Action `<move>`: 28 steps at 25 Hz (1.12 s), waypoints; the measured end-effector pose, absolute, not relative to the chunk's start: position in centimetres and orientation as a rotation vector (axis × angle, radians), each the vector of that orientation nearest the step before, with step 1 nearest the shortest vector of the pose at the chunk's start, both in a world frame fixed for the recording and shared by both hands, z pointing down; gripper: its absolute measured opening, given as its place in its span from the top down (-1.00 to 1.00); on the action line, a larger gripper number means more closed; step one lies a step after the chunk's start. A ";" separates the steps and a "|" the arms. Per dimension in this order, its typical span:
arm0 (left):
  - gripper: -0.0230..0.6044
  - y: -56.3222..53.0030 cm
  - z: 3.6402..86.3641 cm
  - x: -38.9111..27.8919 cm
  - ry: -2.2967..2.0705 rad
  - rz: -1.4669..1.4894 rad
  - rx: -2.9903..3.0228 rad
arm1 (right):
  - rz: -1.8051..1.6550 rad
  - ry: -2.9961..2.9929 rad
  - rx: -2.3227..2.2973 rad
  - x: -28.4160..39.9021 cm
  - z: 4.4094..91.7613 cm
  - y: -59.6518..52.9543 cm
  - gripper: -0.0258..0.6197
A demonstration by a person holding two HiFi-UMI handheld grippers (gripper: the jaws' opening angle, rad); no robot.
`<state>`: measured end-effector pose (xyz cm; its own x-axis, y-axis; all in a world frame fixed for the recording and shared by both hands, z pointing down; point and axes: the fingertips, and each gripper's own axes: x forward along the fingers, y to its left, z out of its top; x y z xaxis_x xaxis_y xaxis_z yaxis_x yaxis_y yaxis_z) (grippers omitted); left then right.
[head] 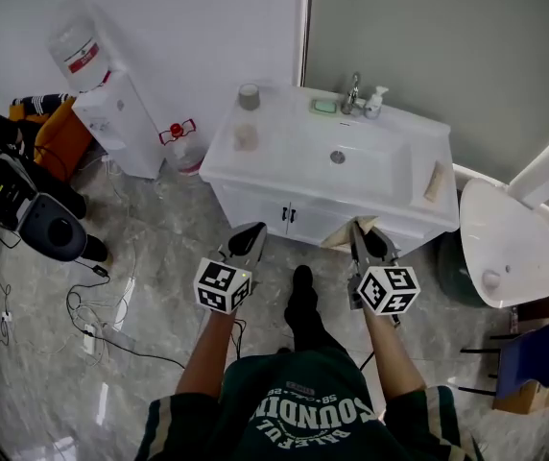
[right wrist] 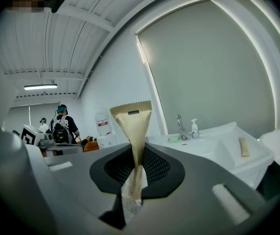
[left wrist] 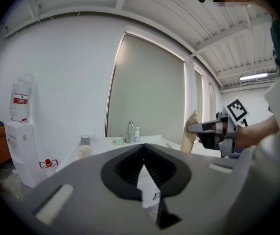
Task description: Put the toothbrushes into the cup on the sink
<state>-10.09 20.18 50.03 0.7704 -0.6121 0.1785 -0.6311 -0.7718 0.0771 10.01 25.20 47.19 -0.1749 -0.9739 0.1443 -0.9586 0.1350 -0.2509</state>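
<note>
Right gripper (right wrist: pixel 136 156) jaws are pinched on a tan paper toothbrush packet with a serrated top (right wrist: pixel 132 124), which stands upright out of them. Left gripper (left wrist: pixel 142 153) jaws are pressed together with nothing between. Both are held short of the white vanity sink (head: pixel 284 152). A grey cup (head: pixel 249 96) sits on its back-left corner. A second tan packet (head: pixel 435 181) lies on the sink's right edge.

Bathroom: sink (head: pixel 284 154), toilet (head: pixel 501 240)
</note>
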 end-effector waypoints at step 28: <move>0.77 -13.0 48.4 -5.7 -1.229 0.231 2.703 | -0.420 2.595 -1.713 12.5 44.5 -13.1 0.81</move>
<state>-5.68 -13.00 48.44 0.6497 -0.7316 0.2068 -0.7568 -0.6483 0.0841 12.49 -13.06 44.55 -0.4040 -0.9035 0.1430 -0.9025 0.3682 -0.2234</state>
